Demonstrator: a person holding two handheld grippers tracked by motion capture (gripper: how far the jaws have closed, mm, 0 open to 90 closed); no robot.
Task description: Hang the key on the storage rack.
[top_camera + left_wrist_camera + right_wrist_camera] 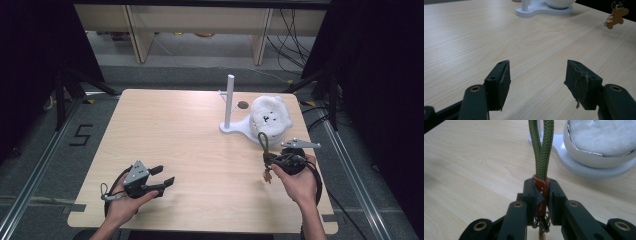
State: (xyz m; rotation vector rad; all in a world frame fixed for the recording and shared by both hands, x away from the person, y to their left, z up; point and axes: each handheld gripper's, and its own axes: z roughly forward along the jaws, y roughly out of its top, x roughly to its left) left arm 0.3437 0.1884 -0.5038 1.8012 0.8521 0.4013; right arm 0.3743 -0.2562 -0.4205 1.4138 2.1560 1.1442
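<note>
Table: light wooden table [190,140], bearing the white post stand [231,107] with its fluffy white bowl [270,117].
Right hand-held gripper [541,192]: clamped on the green cord keychain's [541,150] orange tab, raised near the stand.
Left hand-held gripper [537,75]: jaws apart, empty, well apart from the keychain.

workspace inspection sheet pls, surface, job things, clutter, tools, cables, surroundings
surface: light wooden table, bare around the hands.
job's things: keychain with green cord loop, orange tab and brown charm; white stand with an upright post and a base at far right.
clutter: white fluffy item resting on the stand's base.
grippers: left tool open with nothing between its jaws, low over the table; right tool shut on the keychain's orange tab, loop pointing toward the stand.
cables: a black cable trails from each tool; more on the floor behind.
surroundings: black curtains, floor rails, wooden furniture legs beyond.
</note>
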